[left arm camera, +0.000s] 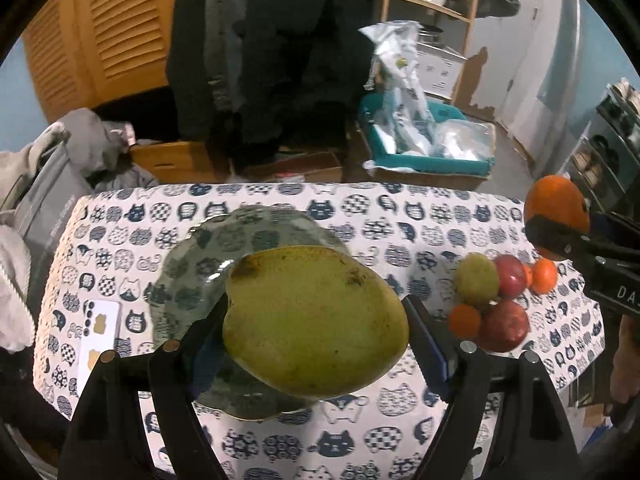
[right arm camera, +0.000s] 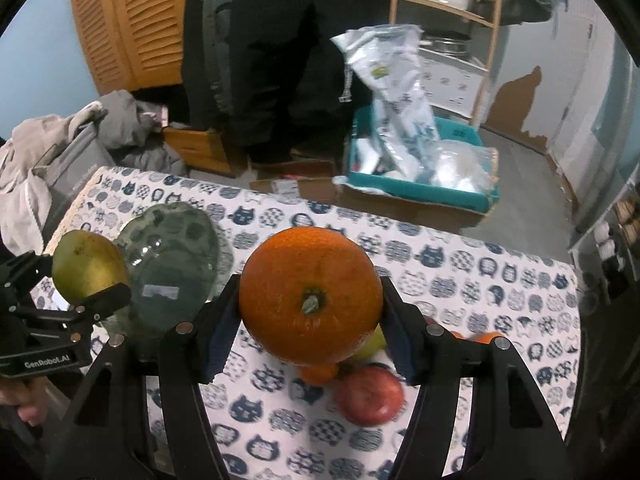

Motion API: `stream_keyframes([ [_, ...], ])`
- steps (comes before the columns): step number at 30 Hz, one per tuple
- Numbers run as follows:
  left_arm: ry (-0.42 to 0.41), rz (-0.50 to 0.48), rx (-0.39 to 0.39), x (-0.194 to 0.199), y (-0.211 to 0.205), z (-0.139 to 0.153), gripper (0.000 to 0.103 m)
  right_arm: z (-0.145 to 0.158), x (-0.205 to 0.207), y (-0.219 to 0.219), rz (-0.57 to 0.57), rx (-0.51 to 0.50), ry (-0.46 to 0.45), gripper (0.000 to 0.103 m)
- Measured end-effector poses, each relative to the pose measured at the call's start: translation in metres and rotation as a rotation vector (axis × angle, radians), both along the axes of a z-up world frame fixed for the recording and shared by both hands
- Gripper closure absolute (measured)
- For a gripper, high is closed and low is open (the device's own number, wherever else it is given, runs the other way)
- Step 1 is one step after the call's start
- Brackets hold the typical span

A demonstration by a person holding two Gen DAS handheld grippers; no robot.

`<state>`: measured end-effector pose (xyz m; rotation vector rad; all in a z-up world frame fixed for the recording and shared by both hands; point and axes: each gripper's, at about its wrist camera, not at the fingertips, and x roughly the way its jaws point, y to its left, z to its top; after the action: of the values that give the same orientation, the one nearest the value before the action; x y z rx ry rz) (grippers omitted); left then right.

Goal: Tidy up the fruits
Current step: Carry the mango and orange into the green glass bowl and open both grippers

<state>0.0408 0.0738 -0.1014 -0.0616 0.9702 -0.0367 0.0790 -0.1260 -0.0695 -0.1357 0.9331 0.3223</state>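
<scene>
My left gripper (left arm camera: 316, 312) is shut on a large green mango (left arm camera: 316, 320) and holds it above a clear glass plate (left arm camera: 224, 248) on the cat-print tablecloth. My right gripper (right arm camera: 310, 300) is shut on a big orange (right arm camera: 310, 294) held above the table; it also shows in the left wrist view (left arm camera: 556, 208). The mango (right arm camera: 88, 268) and the plate (right arm camera: 172, 272) show at the left of the right wrist view. A pile of fruit lies at the table's right: a small green fruit (left arm camera: 478, 278), red apples (left arm camera: 504, 326), small oranges (left arm camera: 464, 320).
A white phone (left arm camera: 98, 336) lies on the table's left part. A red apple (right arm camera: 370, 394) lies under my right gripper. Behind the table are a teal bin with plastic bags (left arm camera: 424, 136), cardboard boxes, clothes on the left and a wooden shelf.
</scene>
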Motion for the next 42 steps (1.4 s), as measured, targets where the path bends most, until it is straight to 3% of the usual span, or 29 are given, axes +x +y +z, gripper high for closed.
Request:
stream_keyframes([
  [9,0.034,0.085,-0.003,0.007,0.047,-0.022,0.02,-0.019,0.017,0.065,0.103,0.003,0.043,0.038],
  [18,0.096,0.14,0.01,0.014,0.083,-0.059,0.02,-0.065,0.029,0.124,0.196,-0.007,0.149,0.038],
  [31,0.244,0.157,0.02,0.03,0.105,-0.122,0.02,-0.126,0.047,0.162,0.25,-0.073,0.263,0.038],
  [42,0.318,0.135,0.009,0.036,0.102,-0.146,0.02,-0.145,0.048,0.172,0.281,-0.099,0.306,0.038],
])
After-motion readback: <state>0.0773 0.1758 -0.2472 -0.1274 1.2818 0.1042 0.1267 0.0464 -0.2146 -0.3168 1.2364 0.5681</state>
